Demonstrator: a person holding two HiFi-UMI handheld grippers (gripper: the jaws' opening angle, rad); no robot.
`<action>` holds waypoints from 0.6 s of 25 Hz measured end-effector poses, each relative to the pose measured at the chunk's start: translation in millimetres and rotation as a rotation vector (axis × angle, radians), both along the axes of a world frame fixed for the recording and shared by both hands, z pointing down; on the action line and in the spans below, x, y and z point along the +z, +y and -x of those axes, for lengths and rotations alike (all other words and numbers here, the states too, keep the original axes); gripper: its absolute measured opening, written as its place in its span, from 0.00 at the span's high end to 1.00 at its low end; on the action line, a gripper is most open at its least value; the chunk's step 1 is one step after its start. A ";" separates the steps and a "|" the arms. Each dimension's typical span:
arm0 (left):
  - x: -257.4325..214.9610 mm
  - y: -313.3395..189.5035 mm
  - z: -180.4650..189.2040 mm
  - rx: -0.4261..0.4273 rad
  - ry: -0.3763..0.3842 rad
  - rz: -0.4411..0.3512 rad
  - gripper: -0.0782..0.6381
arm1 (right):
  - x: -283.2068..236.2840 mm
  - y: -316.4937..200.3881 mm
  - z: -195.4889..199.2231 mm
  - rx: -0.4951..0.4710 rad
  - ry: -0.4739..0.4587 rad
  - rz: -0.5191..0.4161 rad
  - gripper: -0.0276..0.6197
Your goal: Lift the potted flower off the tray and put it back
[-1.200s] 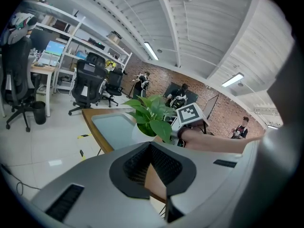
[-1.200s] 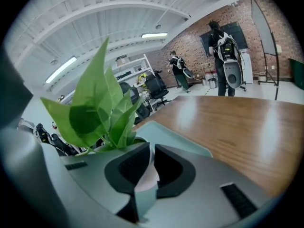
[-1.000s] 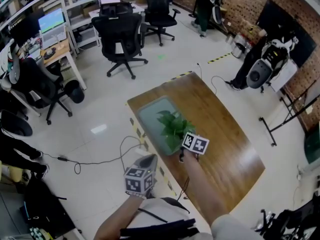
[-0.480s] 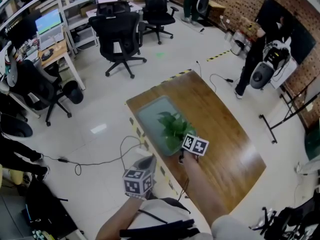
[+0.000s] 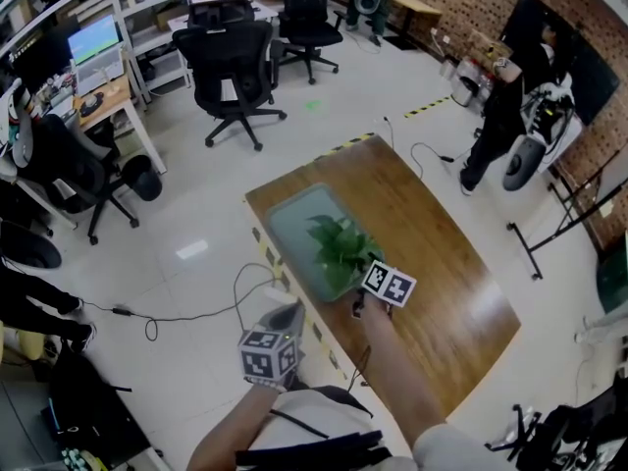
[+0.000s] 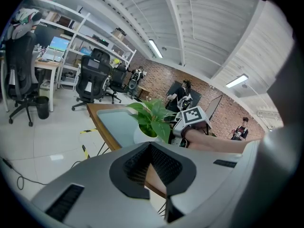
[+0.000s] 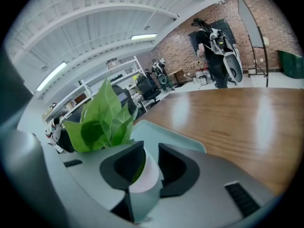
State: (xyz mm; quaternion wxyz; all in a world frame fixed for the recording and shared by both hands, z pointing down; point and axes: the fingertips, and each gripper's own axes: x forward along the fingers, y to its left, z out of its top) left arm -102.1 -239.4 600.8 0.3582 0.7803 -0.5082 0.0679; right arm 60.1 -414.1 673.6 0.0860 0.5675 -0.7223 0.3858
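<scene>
The potted flower (image 5: 339, 248) has broad green leaves and a white pot (image 7: 145, 175). It stands on the pale green tray (image 5: 294, 219), near the tray's close end. My right gripper (image 5: 355, 292) reaches it from the near side. Its jaws have just been opening and now stand open, with the pot's rim and a leaf (image 7: 102, 120) between them. My left gripper (image 5: 294, 309) hangs off the table's near-left edge, shut and holding nothing. From the left gripper view the plant (image 6: 152, 115) and the right gripper's marker cube (image 6: 192, 118) are ahead.
The tray lies at the left of a wooden table (image 5: 442, 263). Cables (image 5: 196, 312) trail on the floor at its left. Office chairs (image 5: 235, 77) and desks stand behind. People (image 5: 496, 116) and machines are at the brick wall on the right.
The right gripper's marker cube has shifted slightly right and tilted. The plant stays on the tray, and the left gripper has not moved. People at the far wall have moved.
</scene>
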 end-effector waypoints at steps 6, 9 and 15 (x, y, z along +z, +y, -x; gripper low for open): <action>-5.1 3.2 -7.0 -0.001 0.001 -0.012 0.90 | -33.9 8.3 -26.1 0.051 -0.032 -0.069 0.77; -11.5 7.1 -16.5 0.006 -0.001 -0.028 0.90 | -47.4 23.2 -36.6 0.031 -0.041 -0.092 0.80; -26.6 22.9 -35.8 -0.012 -0.006 -0.056 0.90 | -70.8 70.6 -47.8 -0.038 -0.034 -0.118 0.90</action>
